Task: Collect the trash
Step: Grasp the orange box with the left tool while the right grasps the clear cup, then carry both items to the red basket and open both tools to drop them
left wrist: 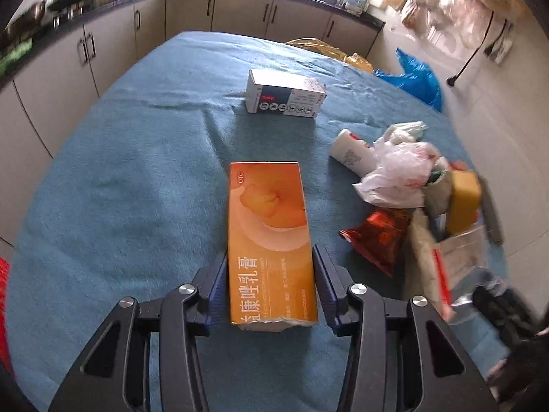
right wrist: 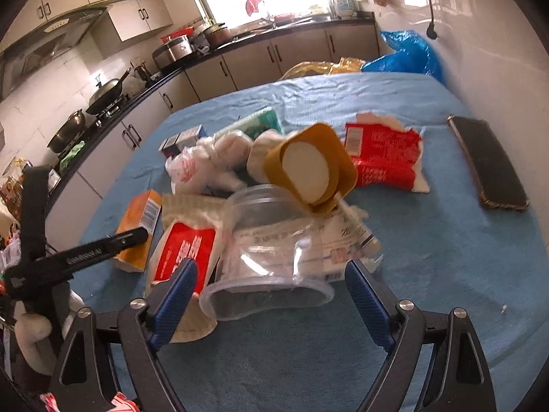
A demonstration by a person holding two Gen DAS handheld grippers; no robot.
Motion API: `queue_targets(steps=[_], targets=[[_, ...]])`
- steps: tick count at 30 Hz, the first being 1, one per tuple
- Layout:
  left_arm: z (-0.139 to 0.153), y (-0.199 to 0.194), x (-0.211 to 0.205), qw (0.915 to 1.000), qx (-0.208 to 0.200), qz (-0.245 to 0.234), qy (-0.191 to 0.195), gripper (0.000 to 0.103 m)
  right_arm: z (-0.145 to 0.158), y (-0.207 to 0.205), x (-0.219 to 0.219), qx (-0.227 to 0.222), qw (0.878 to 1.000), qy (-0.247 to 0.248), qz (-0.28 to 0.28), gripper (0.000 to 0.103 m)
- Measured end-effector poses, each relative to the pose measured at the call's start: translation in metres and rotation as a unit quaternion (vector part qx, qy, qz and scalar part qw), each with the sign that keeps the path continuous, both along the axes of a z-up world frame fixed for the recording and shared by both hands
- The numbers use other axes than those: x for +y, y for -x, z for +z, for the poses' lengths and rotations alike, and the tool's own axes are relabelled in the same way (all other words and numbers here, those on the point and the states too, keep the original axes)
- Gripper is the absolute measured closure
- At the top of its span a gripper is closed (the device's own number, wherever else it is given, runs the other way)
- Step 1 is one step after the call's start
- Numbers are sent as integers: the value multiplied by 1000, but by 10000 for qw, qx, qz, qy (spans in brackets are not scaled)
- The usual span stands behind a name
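A long orange carton [left wrist: 271, 226] lies on the blue cloth [left wrist: 130, 178]. My left gripper [left wrist: 270, 252] is shut on its near end, with a blue pad against each long side. In the right wrist view the same carton [right wrist: 139, 219] shows at the left, under a black finger of the left gripper. My right gripper [right wrist: 271, 264] stands open around a clear plastic tub [right wrist: 267, 261] lying on its side. Its pads are apart from the tub's walls. Behind the tub sits a heap of trash: a yellow tub [right wrist: 315, 168], a red and white pouch [right wrist: 185, 243] and a white plastic bag [right wrist: 192, 168].
A white box [left wrist: 284, 96] lies farther back on the cloth, with a white bottle [left wrist: 348, 151] and a red wrapper [left wrist: 377, 237] to its right. A torn red package [right wrist: 381, 154] and a dark phone [right wrist: 487, 164] lie near the wall. A blue bag [right wrist: 408, 55] and kitchen cabinets stand beyond the table.
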State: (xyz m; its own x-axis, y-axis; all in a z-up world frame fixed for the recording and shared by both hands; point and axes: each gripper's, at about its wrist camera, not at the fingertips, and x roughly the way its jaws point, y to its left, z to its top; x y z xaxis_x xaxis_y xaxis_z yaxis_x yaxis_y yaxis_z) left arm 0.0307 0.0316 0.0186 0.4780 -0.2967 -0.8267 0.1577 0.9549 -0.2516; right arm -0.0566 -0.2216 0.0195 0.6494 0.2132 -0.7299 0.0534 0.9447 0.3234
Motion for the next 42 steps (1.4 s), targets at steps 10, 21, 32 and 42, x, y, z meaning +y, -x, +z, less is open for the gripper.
queue_targets(steps=[10,21,32,42], targets=[[26,44,29,9989,-318,224,264,59,20,32,-11,-371,9986,-319,-178,24],[60,118,120,9897,-876,932,648,59,57,63,8,-699,9973,-204,-134,24],[63,160,242,9688,-1226,2092,511,59,64,31,134,-601,9930,-134,1013,24],[44,184,342,9463,-1172,2955,587,59,60,-5,270,-501,9746,-195,2173,24]])
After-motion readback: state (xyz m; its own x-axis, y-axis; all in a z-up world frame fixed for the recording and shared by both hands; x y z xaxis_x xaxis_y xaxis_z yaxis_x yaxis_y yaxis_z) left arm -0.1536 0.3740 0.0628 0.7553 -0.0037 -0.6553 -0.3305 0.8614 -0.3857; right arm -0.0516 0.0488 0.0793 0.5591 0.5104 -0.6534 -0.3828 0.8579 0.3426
